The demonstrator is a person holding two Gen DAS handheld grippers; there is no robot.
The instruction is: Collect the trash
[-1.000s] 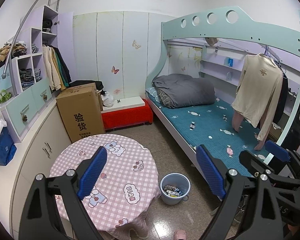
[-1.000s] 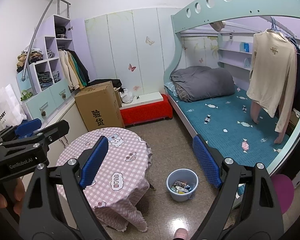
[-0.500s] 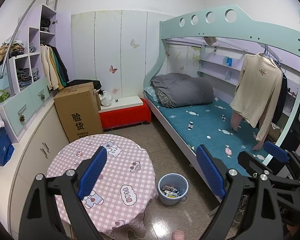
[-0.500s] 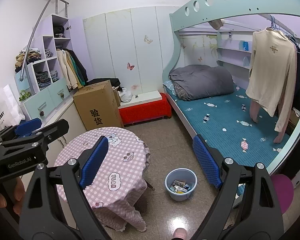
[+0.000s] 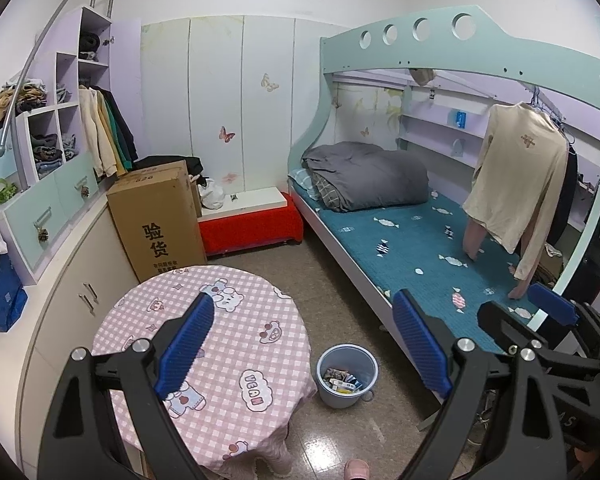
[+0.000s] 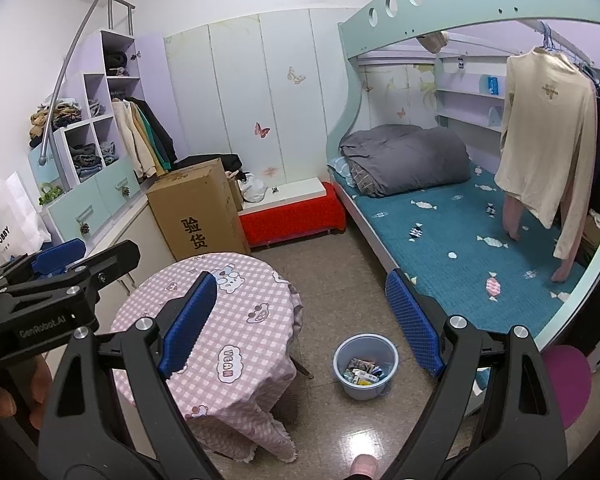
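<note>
A: Standing back from it all: left gripper [image 5: 302,344] and right gripper [image 6: 300,322] both spread wide, nothing between the jaws. Bin [image 5: 347,375] on the floor, between table [image 5: 204,344] and bed [image 5: 420,248].

B: Handling?

A: Thin plastic, probably light; wrappers [image 6: 363,372] loose inside, so it likely tips easily. Wall may flex under a pinch.

B: Grip point?

A: Rim, one pad inside, one outside. Keep it upright.
</note>
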